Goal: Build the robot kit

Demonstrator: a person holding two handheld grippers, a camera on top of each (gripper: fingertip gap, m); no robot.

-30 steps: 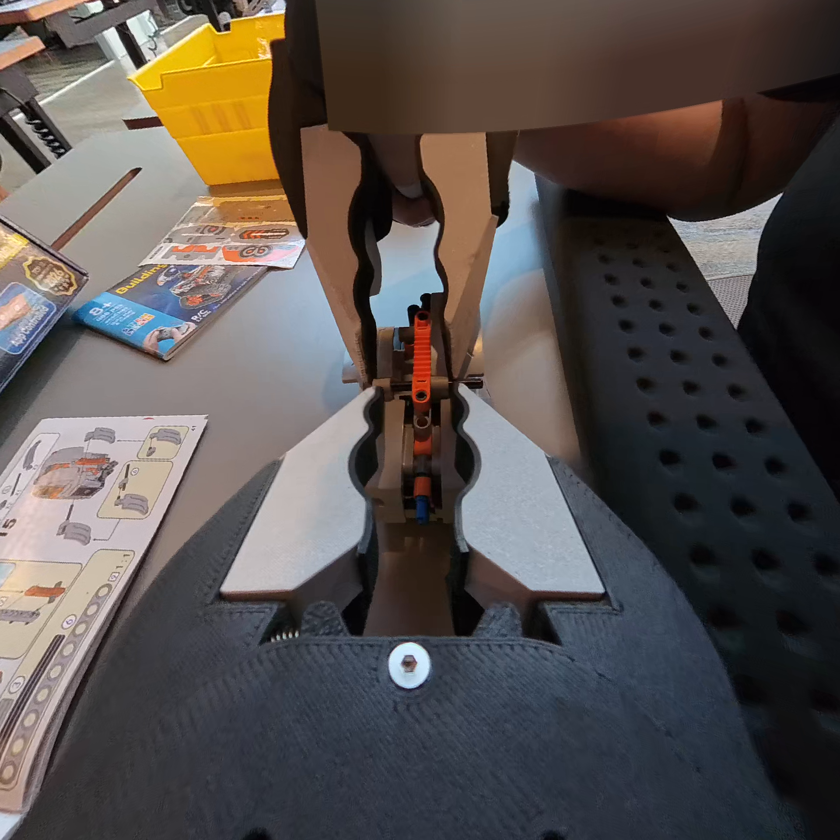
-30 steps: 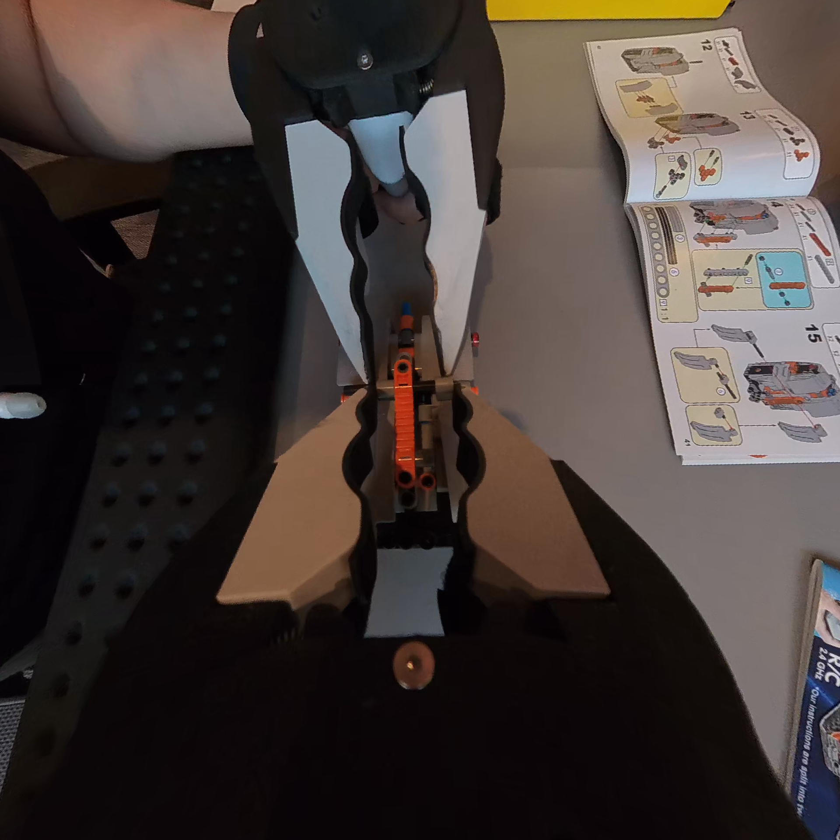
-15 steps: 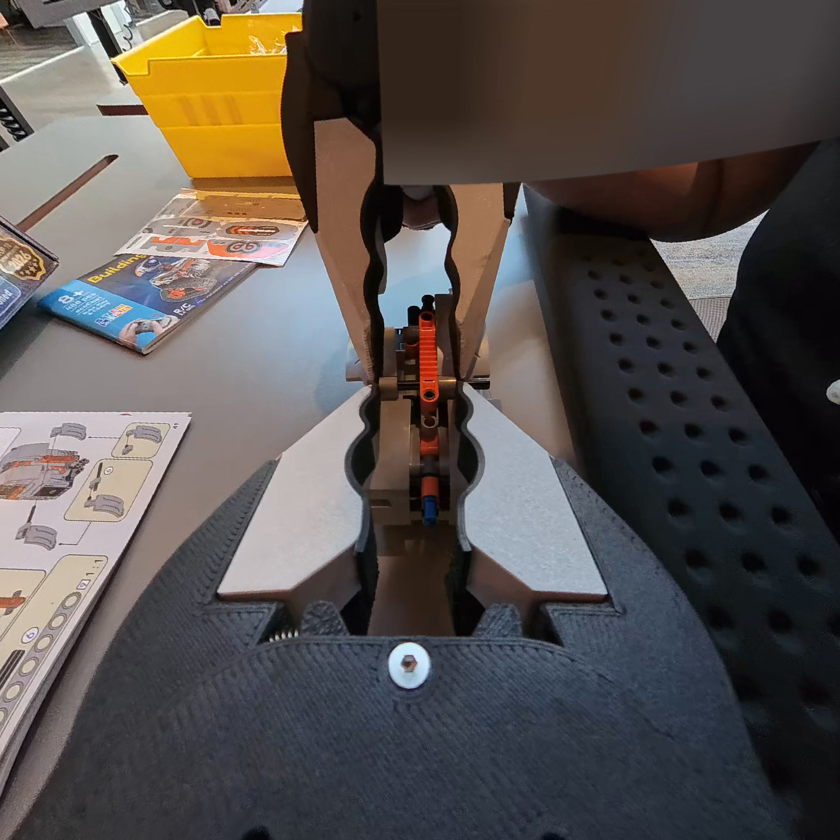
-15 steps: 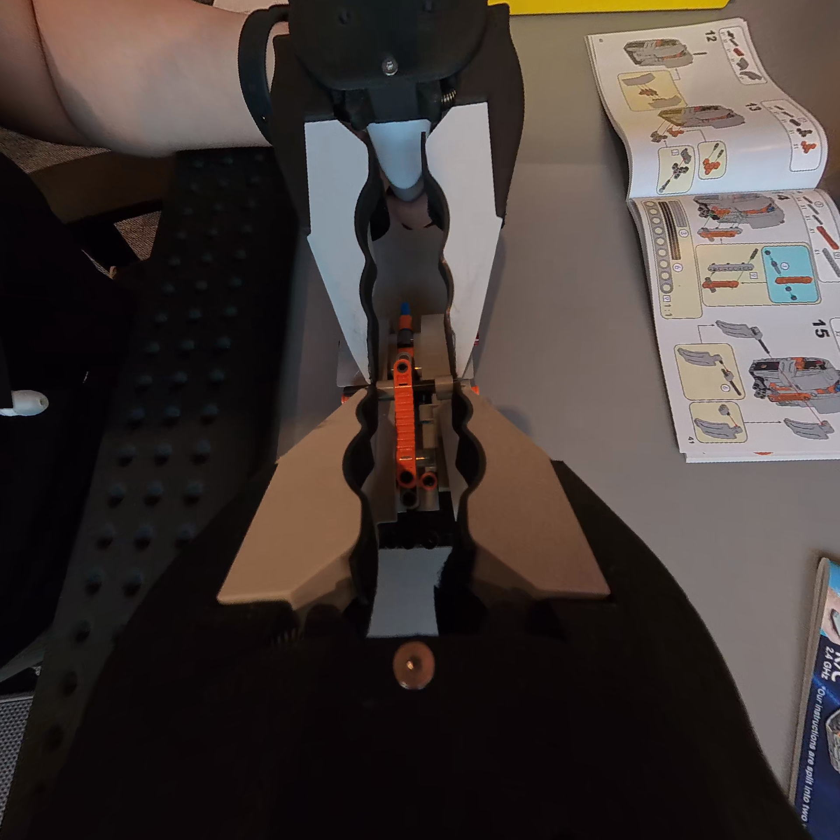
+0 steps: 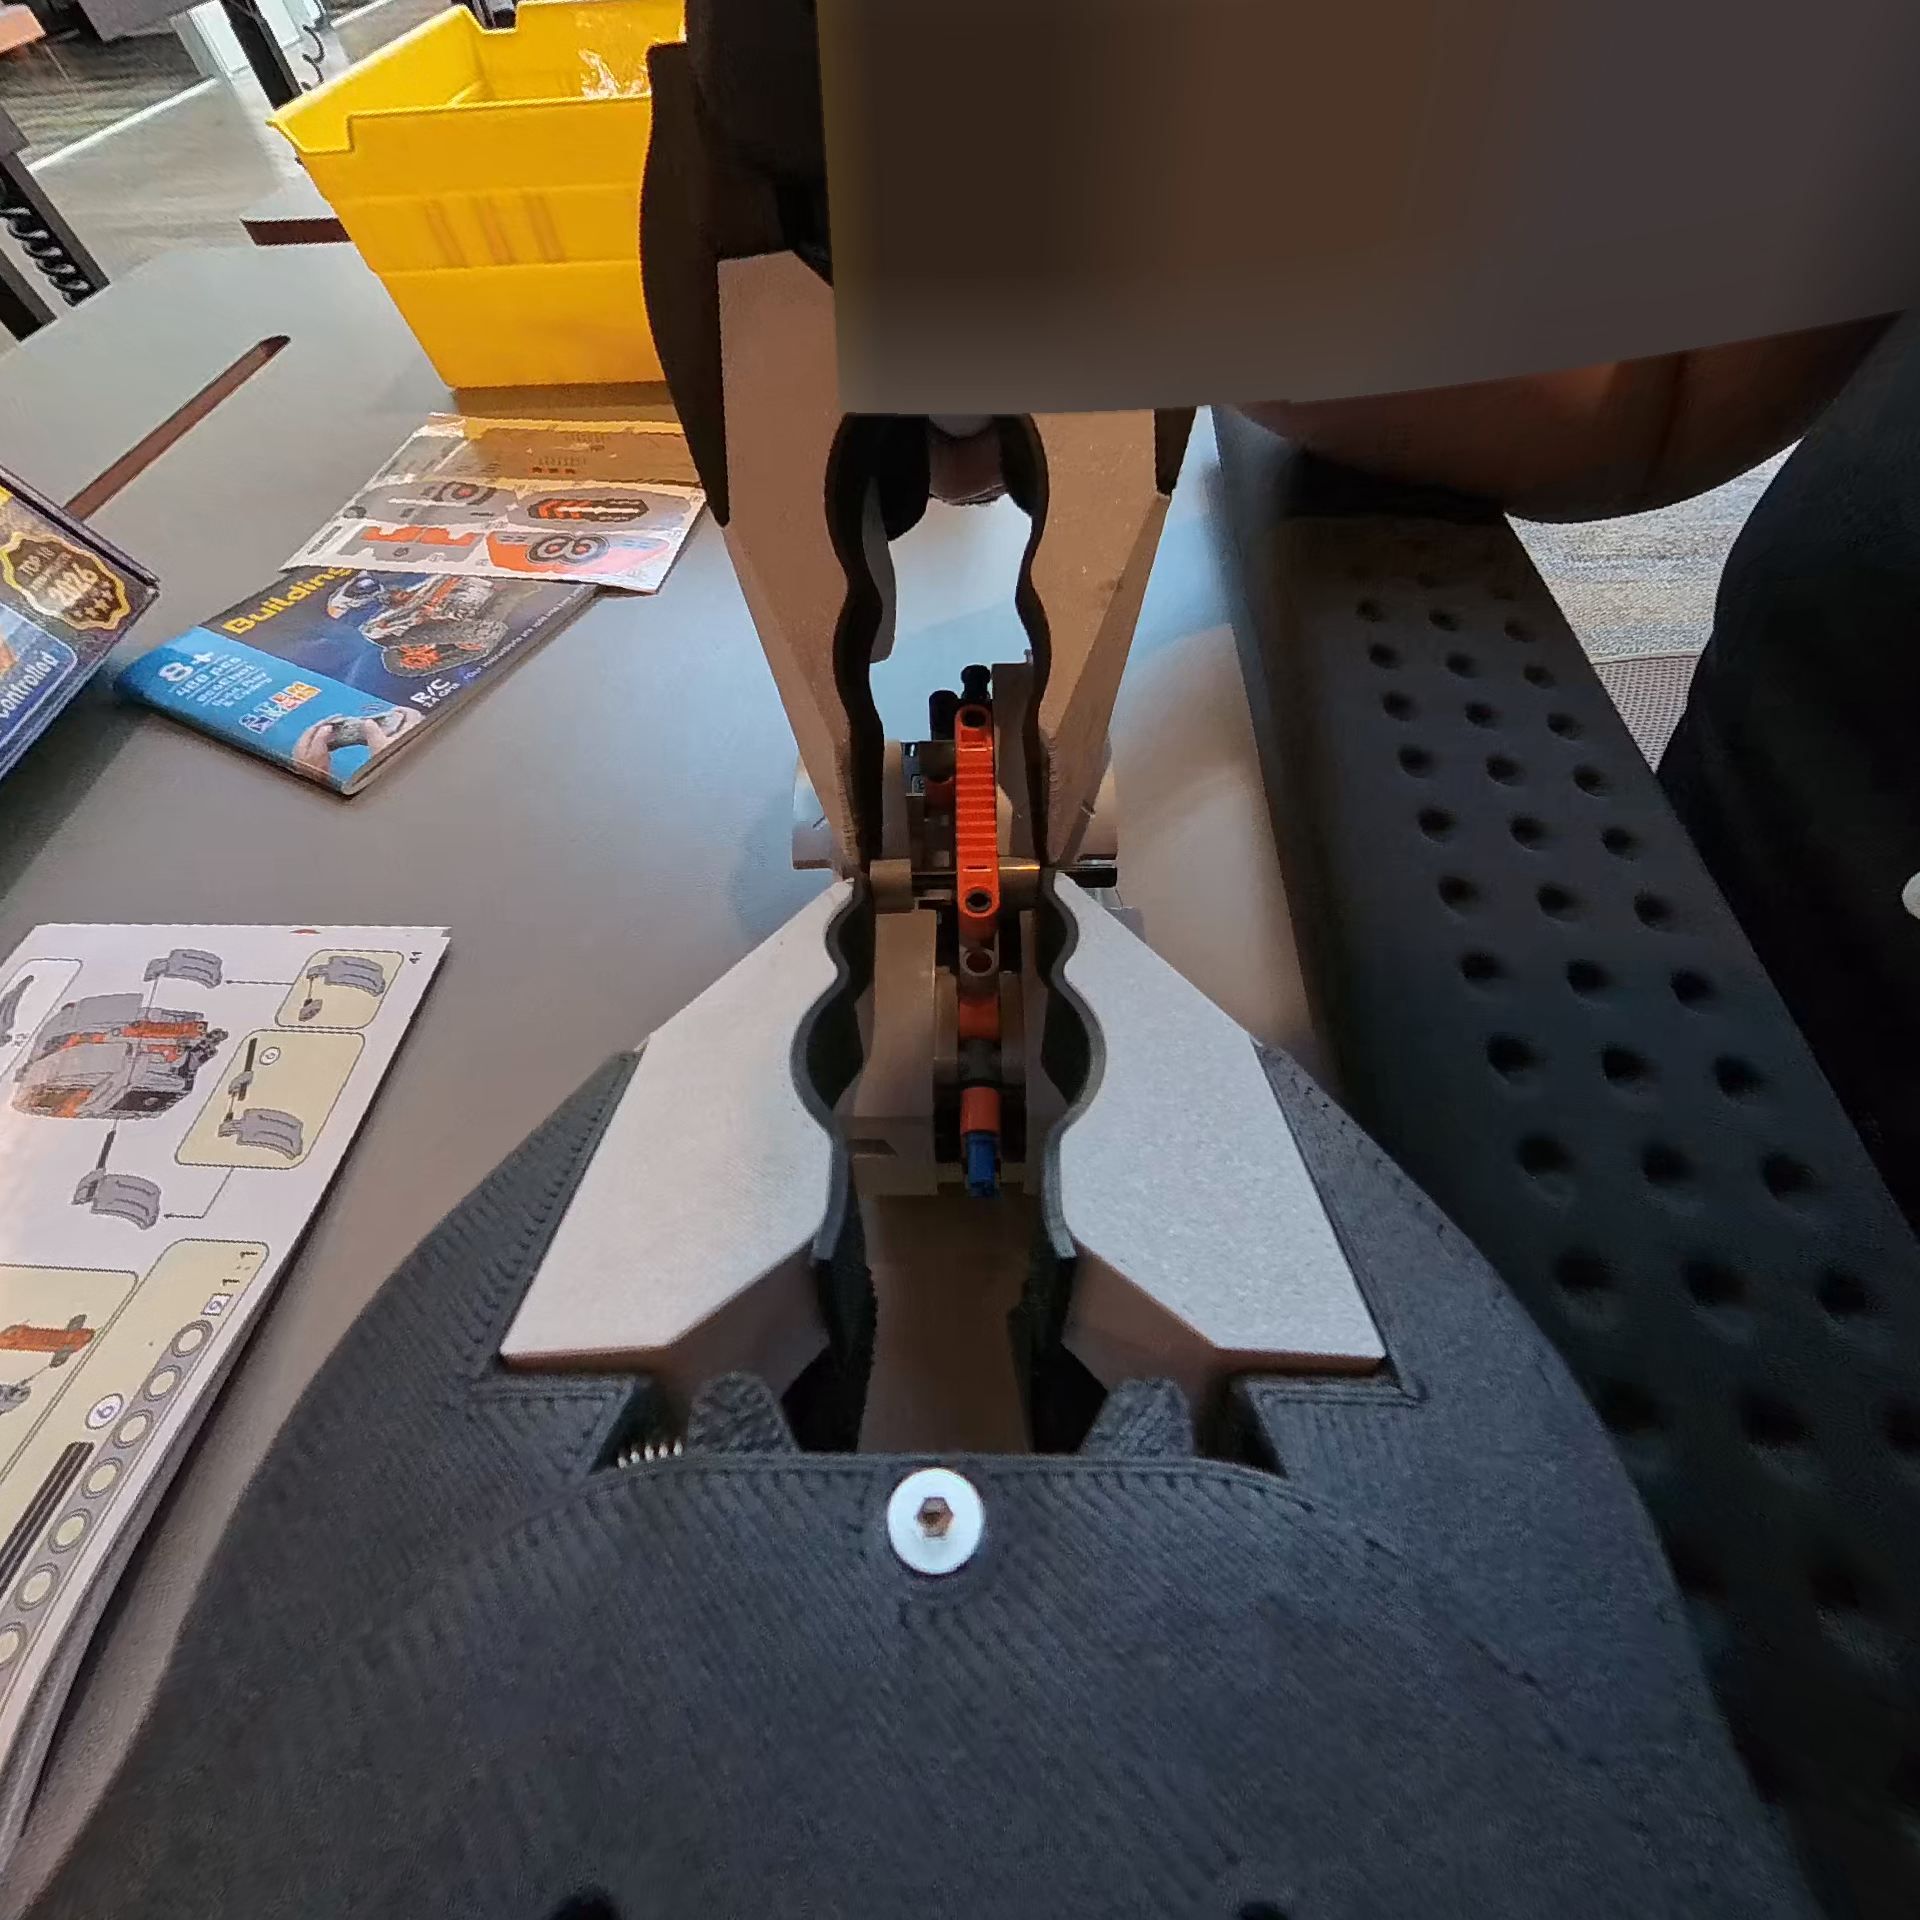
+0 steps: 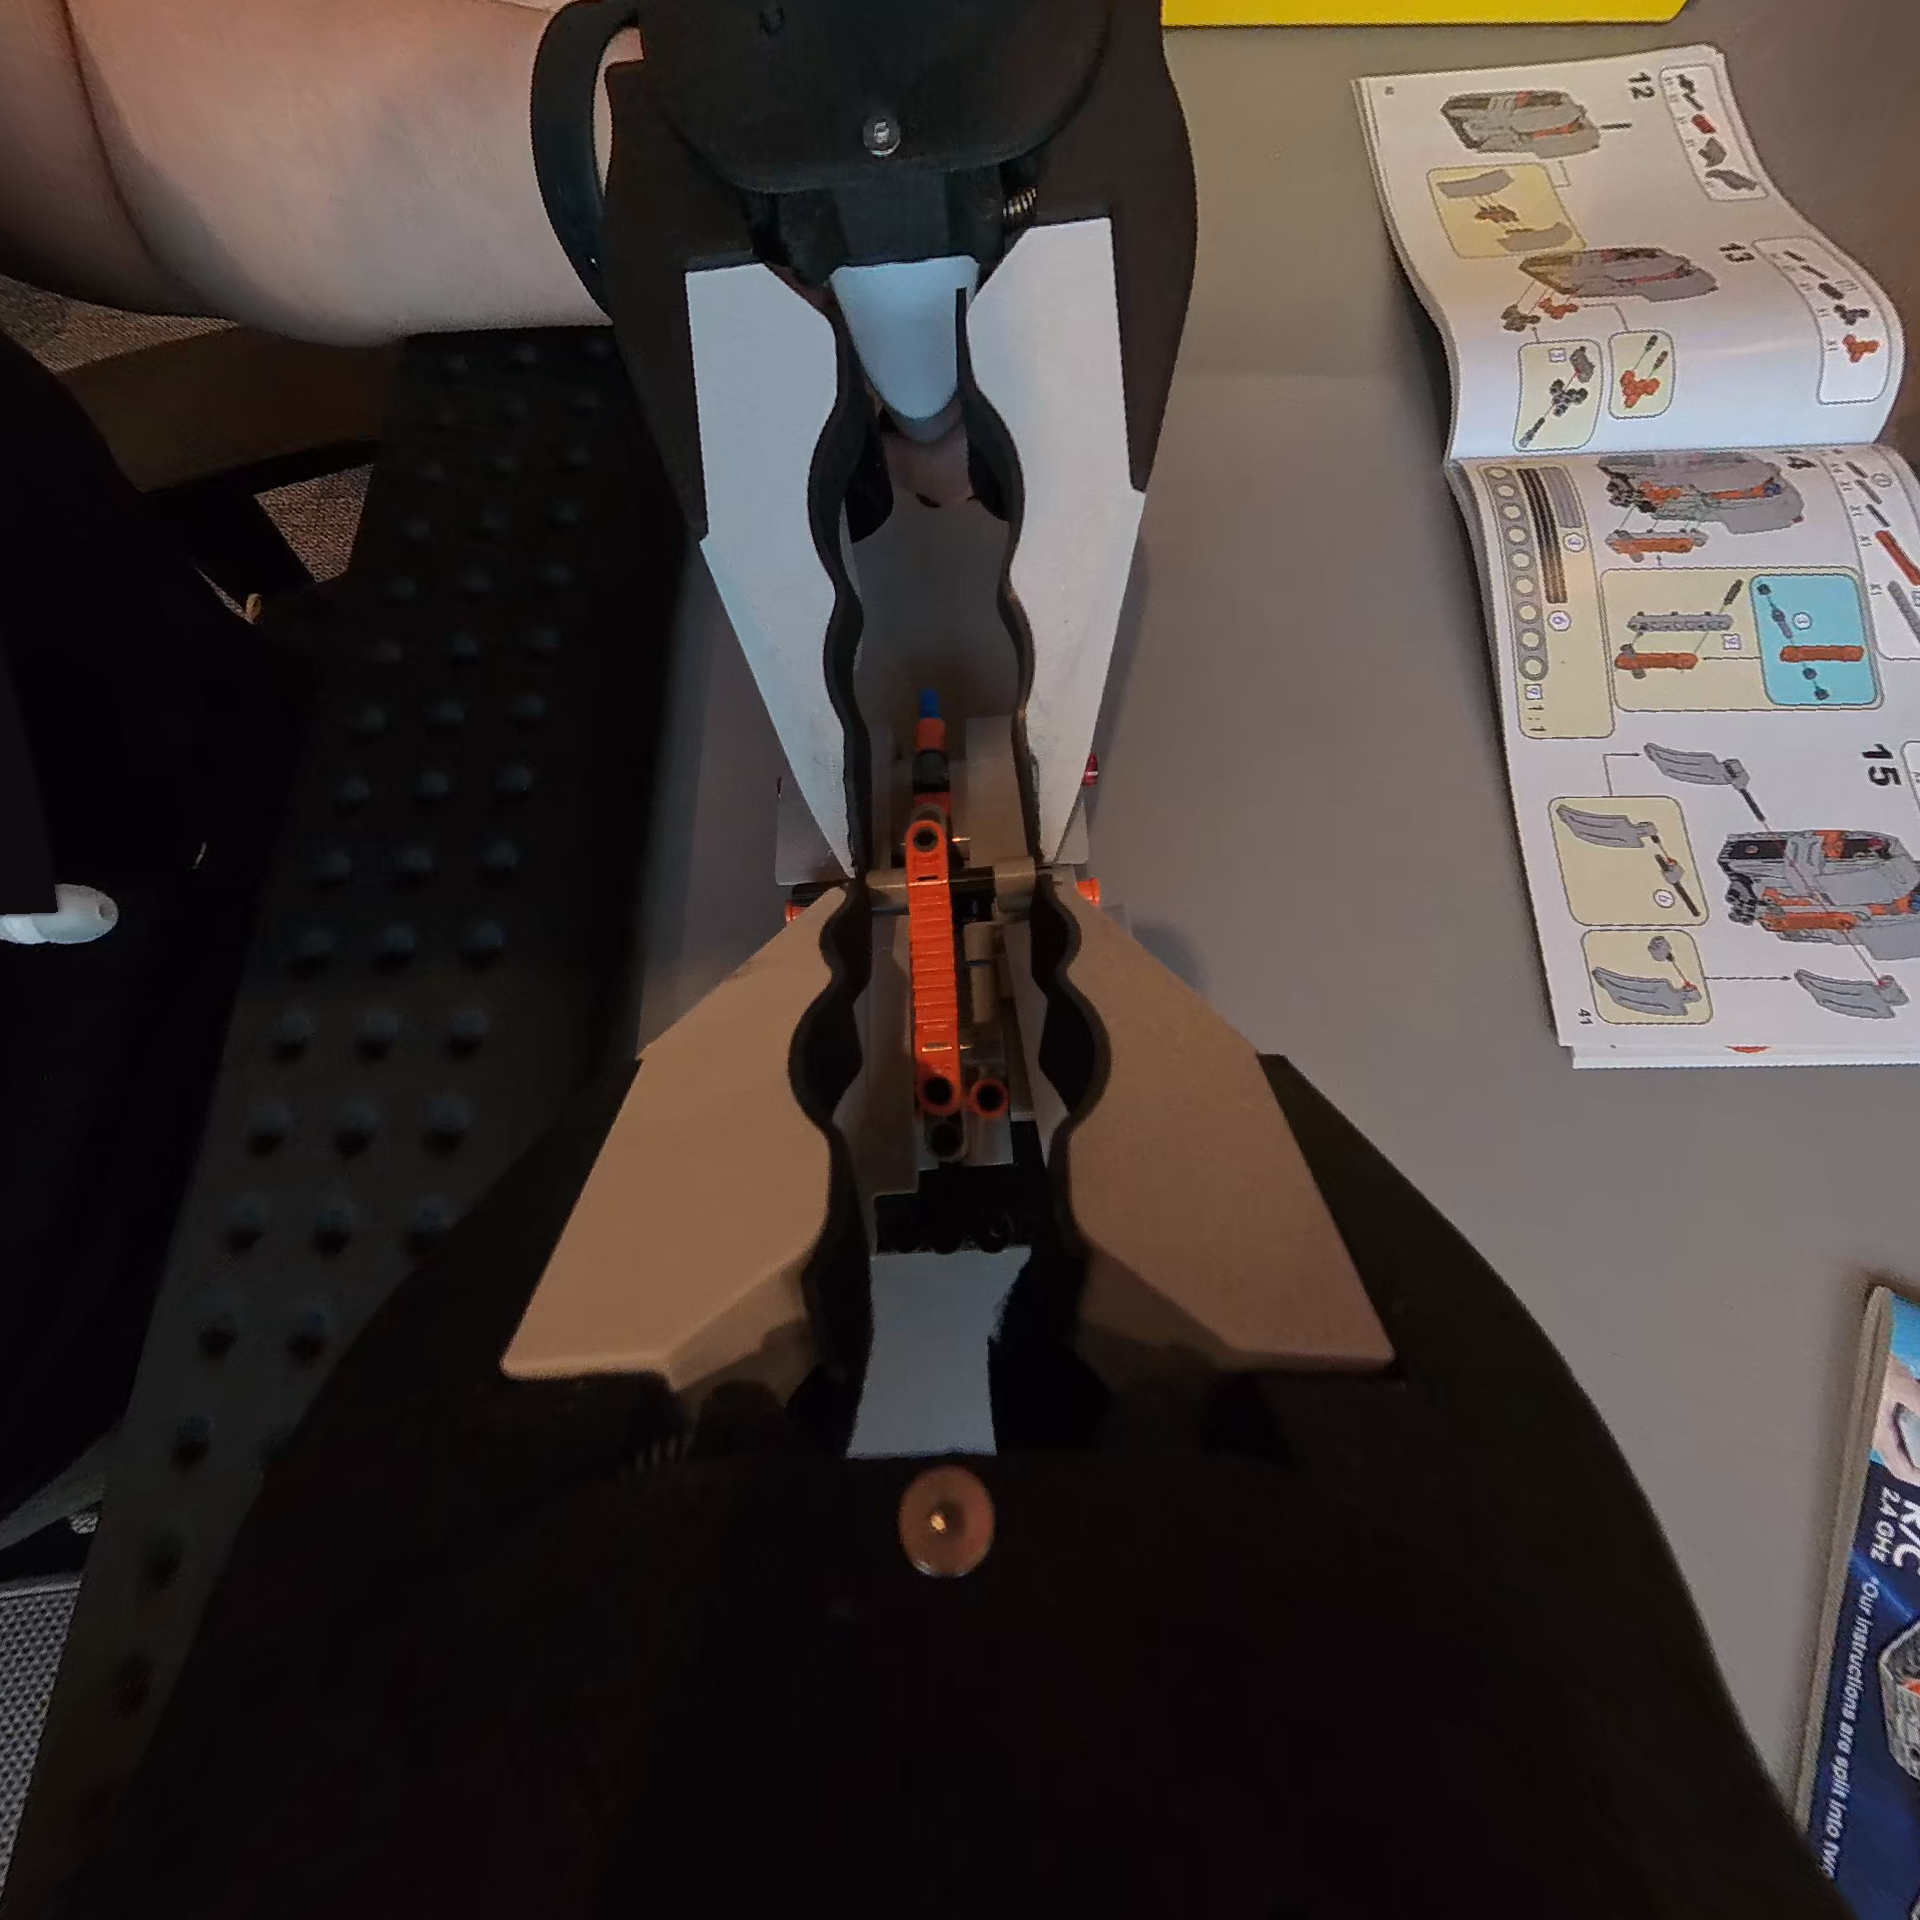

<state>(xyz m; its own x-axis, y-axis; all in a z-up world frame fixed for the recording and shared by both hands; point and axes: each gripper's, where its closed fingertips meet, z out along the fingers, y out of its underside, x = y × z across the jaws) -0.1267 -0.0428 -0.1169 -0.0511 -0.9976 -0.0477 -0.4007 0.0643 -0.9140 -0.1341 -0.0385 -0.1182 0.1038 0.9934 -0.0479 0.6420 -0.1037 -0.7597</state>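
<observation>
Both grippers meet tip to tip over the dark grey tabletop, each clamped on opposite ends of the same small grey brick-built assembly with an orange toothed beam running along its middle. The left gripper has its grey wavy-edged fingers pinched on the end with a blue pin and an orange connector; the right gripper grips the end with two orange pin holes and black bricks, its fingers pressed to the grey sides. The assembly sits between the two pairs of tips, above the table beside a black perforated chair seat. Only the left wrist view shows the yellow plastic bin at the far edge, a sticker sheet with orange and grey shapes, a thin blue booklet with a vehicle picture and the corner of a dark printed box; all carry print, not transcribed. Only the right wrist view shows the full spread of the open white instruction booklet with step diagrams, lying well right of the grippers, plus a bare forearm behind the left gripper and a blue booklet edge at lower right. The left wrist view catches just the near page of that open booklet. A slot is cut in the table at far left.
</observation>
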